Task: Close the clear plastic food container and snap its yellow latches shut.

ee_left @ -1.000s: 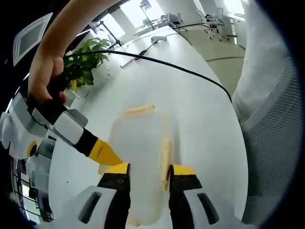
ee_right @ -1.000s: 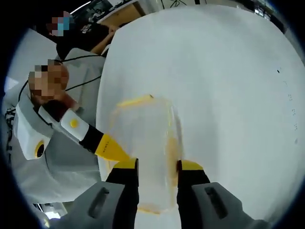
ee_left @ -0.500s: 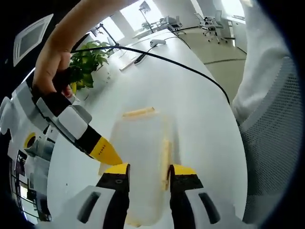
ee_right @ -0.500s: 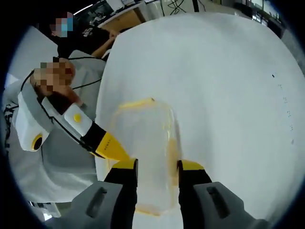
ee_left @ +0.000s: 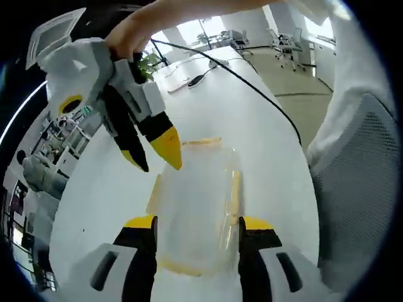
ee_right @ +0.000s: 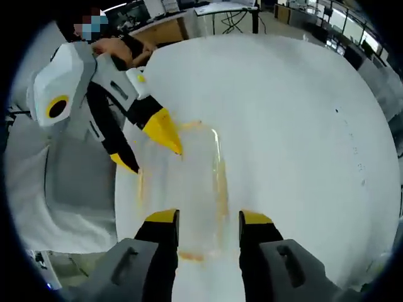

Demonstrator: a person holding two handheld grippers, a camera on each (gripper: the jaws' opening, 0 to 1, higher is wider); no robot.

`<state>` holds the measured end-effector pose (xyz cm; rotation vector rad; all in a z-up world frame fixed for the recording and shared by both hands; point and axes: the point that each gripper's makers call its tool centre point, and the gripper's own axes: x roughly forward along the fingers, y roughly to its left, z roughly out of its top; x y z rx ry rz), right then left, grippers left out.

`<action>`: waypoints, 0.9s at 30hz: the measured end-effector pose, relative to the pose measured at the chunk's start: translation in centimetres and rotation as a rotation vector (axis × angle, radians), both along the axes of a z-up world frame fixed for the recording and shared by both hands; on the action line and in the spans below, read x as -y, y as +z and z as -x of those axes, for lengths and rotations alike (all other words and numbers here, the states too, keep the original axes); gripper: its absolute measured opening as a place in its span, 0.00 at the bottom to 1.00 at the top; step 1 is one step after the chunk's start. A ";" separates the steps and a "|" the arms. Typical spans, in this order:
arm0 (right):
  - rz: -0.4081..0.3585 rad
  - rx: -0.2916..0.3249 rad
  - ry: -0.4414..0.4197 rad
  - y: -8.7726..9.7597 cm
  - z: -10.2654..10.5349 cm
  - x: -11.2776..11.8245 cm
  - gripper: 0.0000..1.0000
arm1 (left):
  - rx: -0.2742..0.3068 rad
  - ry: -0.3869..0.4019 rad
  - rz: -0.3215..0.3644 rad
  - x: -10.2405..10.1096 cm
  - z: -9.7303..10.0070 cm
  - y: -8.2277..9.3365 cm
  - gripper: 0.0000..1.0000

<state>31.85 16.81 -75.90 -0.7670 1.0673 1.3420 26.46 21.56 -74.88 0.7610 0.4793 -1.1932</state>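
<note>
The clear plastic container (ee_left: pixel 195 207) lies flat on the white table (ee_left: pixel 264 145) with its lid down. Yellow latches show along its far end (ee_left: pixel 201 143) and right side (ee_left: pixel 234 195). My left gripper (ee_left: pixel 197 226) is open, its jaws level with the container's near end. My right gripper (ee_left: pixel 151 156) reaches in from the upper left, open, tips over the far left corner. In the right gripper view the container (ee_right: pixel 182 189) runs lengthwise ahead of my open right gripper (ee_right: pixel 208 220). There the left gripper (ee_right: pixel 146 150) hangs open over the far left corner.
A black cable (ee_left: pixel 252 88) crosses the far part of the table, near a potted plant (ee_left: pixel 146 63). A person's white clothing (ee_left: pixel 352 157) stands close on the right. The table's edge (ee_right: pixel 119 207) runs just left of the container, with white clothing (ee_right: pixel 69 189) beyond it.
In each view the opposite gripper has swung from the container's left side up to its far left corner, now showing both tips apart. My left jaws stand wider apart.
</note>
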 end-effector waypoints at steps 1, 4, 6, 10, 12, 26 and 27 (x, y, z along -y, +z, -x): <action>-0.001 0.006 0.000 0.0 0.2 0.2 0.37 | -0.058 0.043 0.045 0.1 0.0 0.5 0.61; 0.004 0.015 -0.005 -0.2 1.0 0.5 0.45 | -0.087 0.055 0.060 -0.1 -0.4 1.1 0.73; 0.002 0.025 0.000 -0.3 1.6 0.7 0.51 | -0.059 0.050 0.003 -1.0 -1.0 0.9 0.72; 0.010 0.044 0.003 -0.5 2.1 1.0 0.57 | -0.087 0.020 -0.071 -2.1 -1.0 0.2 0.77; 0.013 0.047 0.004 -0.4 2.4 1.1 0.59 | -0.128 -0.017 -0.125 -2.9 -0.6 -0.5 0.82; 0.049 0.098 0.036 -0.9 4.0 1.8 0.78 | -0.169 -0.046 -0.246 -3.1 -3.1 -1.4 0.80; 0.050 0.107 0.041 -1.0 4.0 1.9 0.80 | -0.182 -0.051 -0.244 -2.9 -3.1 -1.5 0.80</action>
